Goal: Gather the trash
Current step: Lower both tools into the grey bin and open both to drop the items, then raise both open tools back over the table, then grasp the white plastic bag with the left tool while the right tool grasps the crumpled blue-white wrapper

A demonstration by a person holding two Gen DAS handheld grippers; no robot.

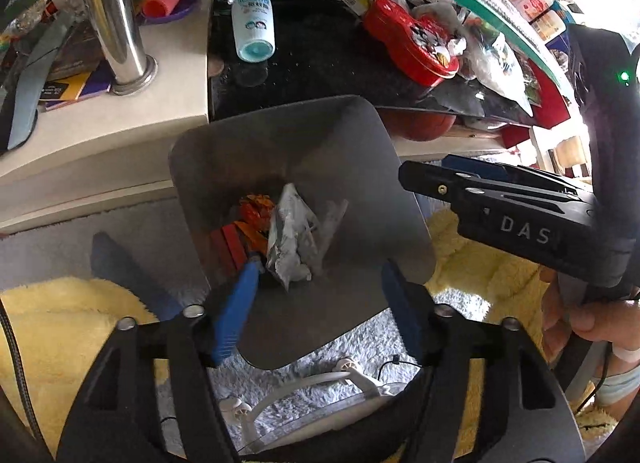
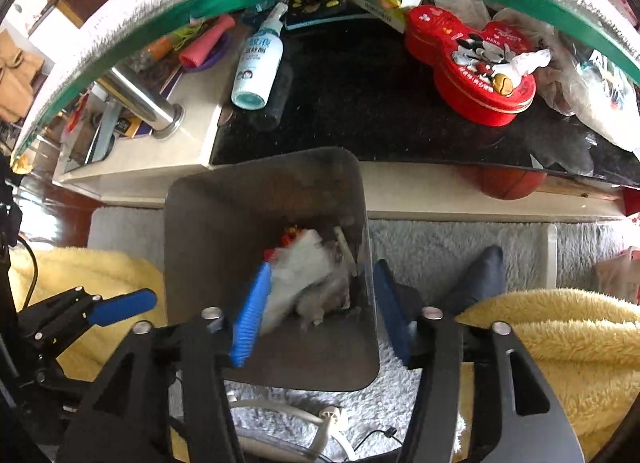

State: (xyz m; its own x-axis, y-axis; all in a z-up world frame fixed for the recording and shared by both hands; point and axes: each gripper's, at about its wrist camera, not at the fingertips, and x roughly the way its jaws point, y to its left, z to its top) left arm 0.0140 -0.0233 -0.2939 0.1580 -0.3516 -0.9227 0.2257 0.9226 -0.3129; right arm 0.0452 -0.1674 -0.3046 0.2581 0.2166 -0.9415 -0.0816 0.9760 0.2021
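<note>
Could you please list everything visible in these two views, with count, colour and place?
bin: one, grey, on the rug below the shelf
trash: several pieces, white and red-orange, inside the bin
spray bottle: one, white, lying on the shelf
tin: one, red, on the black shelf top
ball: one, orange-brown, under the shelf
metal post: one, silver, on the shelf
rug: one, grey, floor
blanket: yellow, both sides
left tool: blue pads, open, above the bin
right tool: blue pads, open, above the bin
</note>
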